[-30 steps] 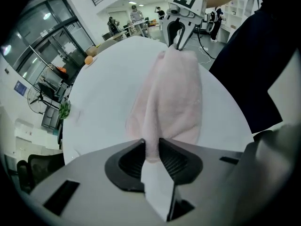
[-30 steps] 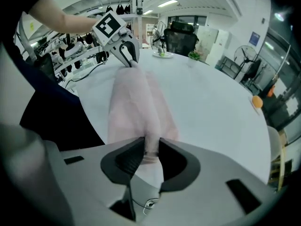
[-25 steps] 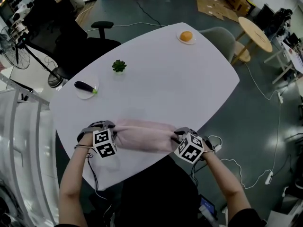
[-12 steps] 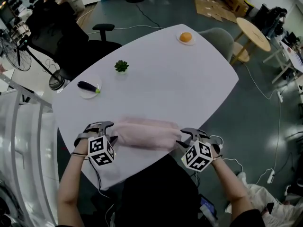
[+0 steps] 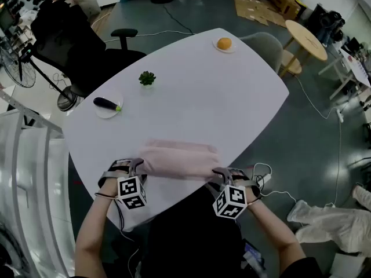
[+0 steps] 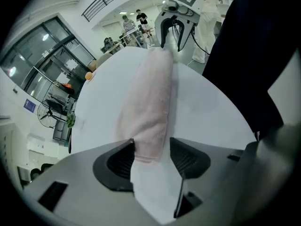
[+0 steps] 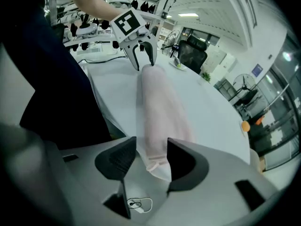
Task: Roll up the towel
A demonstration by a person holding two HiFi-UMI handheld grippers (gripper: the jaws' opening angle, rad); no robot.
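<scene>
At the table's 7 o'clock the left gripper (image 6: 151, 142) has just been opening. It stands released, and one end of the pale pink terry towel (image 5: 179, 157) lies loose between its pads. At 5 o'clock the right gripper (image 7: 151, 140) has just been opening too and is equally unclenched around the other end.

The towel lies as a partly wound bundle at 6 o'clock, parallel to the near rim of the white oval table (image 5: 232, 97) and close to it. The step looks like a regrip: both claws should probably bite the roll's ends evenly, then turn together toward 12 o'clock so the roll stays straight.

Little margin remains behind the roll, but bare tabletop opens ahead. The dark aubergine on a small white plate (image 5: 106, 104) sits at 10 o'clock, the little green potted plant (image 5: 146, 78) at 11, and the orange fruit on a plate (image 5: 224, 43) at 1, all well apart from the towel.
</scene>
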